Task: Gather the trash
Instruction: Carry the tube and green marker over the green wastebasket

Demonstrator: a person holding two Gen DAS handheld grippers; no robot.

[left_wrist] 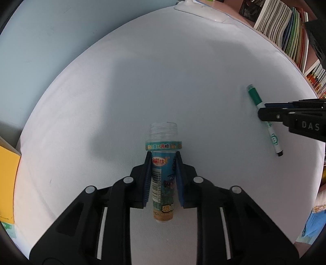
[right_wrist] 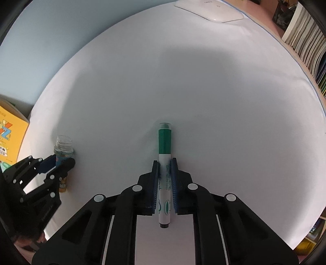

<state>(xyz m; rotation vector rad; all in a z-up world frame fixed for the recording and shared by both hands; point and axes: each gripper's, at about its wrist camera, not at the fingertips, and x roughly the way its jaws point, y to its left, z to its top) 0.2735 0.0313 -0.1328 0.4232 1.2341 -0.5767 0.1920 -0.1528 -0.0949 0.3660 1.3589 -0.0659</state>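
Note:
A small open plastic bottle (left_wrist: 163,173) with a blue cartoon label lies on the white table between the fingers of my left gripper (left_wrist: 163,161), which is shut on its body. It also shows in the right wrist view (right_wrist: 62,151). A green-capped white marker (right_wrist: 164,163) lies between the fingers of my right gripper (right_wrist: 164,165), which is shut on its barrel. In the left wrist view the marker (left_wrist: 262,116) lies at the right with the right gripper (left_wrist: 262,111) over its middle.
The round white table (left_wrist: 142,81) fills both views. A white flat device (right_wrist: 212,10) sits at its far edge. A yellow box (right_wrist: 8,134) stands left of the table. Shelves of books (left_wrist: 285,26) line the right side.

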